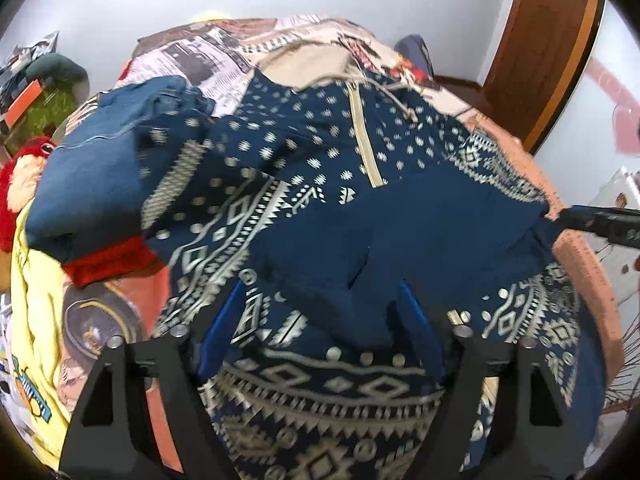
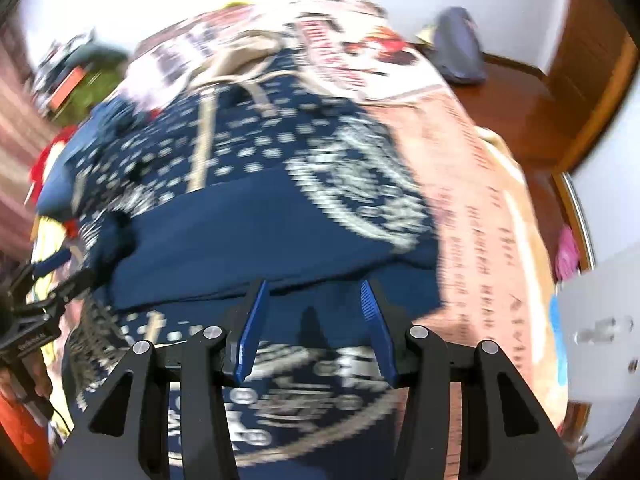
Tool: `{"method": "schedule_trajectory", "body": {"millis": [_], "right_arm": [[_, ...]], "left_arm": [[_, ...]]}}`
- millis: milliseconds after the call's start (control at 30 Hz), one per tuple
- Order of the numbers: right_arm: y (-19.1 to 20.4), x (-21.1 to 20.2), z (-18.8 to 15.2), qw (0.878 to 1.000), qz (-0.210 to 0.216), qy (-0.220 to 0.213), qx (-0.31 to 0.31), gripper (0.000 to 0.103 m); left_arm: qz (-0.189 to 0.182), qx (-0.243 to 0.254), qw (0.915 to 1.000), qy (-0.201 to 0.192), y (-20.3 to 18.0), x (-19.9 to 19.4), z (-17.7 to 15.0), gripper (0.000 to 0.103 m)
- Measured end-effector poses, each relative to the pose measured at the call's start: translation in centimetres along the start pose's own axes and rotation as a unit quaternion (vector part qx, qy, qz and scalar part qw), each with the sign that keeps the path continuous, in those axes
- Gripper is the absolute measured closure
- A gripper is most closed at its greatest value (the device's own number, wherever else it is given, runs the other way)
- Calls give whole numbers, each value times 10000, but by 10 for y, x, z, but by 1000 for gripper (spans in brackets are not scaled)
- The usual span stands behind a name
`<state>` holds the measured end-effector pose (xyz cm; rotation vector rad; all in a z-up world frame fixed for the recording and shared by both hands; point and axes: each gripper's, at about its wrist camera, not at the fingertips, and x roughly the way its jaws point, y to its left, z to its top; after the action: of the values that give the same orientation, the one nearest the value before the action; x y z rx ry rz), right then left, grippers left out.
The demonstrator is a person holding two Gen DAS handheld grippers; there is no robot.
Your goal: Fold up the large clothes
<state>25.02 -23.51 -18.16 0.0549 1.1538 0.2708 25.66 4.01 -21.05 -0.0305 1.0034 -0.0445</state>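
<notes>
Left of left fingers: folded blue garment (image 1: 92, 168) on a red one (image 1: 108, 262), with a yellow shirt (image 1: 34, 308) beside them on the bed.
Left gripper (image 1: 320, 312): fingers (image 1: 222, 328) set wide apart, navy cloth bunched between them; whether the pads press it cannot be told.
Patterned navy garment (image 1: 420, 216): spread on the printed bedcover (image 1: 208, 56) ahead of and under both pairs of fingers, its lower part folded up over the zip.
Right gripper (image 2: 316, 312): fingers (image 2: 252, 328) partly apart, hovering just over the folded hem, nothing clamped.
Right of right fingers: bare bedcover, then wooden bed frame (image 2: 532, 120).
</notes>
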Motion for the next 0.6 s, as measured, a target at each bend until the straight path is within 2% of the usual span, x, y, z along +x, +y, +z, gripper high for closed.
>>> {"method": "schedule_trajectory", "body": {"millis": [67, 133, 167, 200, 267, 367, 467, 533, 600], "right_arm": [[-16, 3, -1, 9997, 41, 42, 249, 59], [-25, 5, -3, 9992, 74, 88, 383, 59], [-28, 6, -4, 9991, 85, 108, 408, 59], [-28, 6, -4, 9990, 93, 112, 419, 59], [-27, 8, -1, 9992, 111, 97, 378, 59], [-26, 7, 4, 9997, 11, -28, 229, 59], [-18, 10, 7, 9999, -24, -119, 93, 59], [-14, 18, 7, 10000, 61, -44, 42, 59], [-10, 32, 5, 9998, 129, 144, -5, 59]], "left_arm": [[67, 101, 9999, 115, -6, 14, 3, 46], [306, 176, 9992, 166, -7, 27, 4, 54], [427, 208, 9987, 189, -6, 34, 5, 62], [432, 191, 9987, 208, -3, 37, 5, 72], [328, 96, 9993, 171, 3, 34, 6, 79], [191, -36, 9992, -361, 11, 5, 8, 82], [247, 22, 9965, -794, 16, -24, 9, 82], [324, 40, 9957, -862, 22, -30, 6, 82], [389, 8, 9971, -648, 32, -22, 0, 81]]}}
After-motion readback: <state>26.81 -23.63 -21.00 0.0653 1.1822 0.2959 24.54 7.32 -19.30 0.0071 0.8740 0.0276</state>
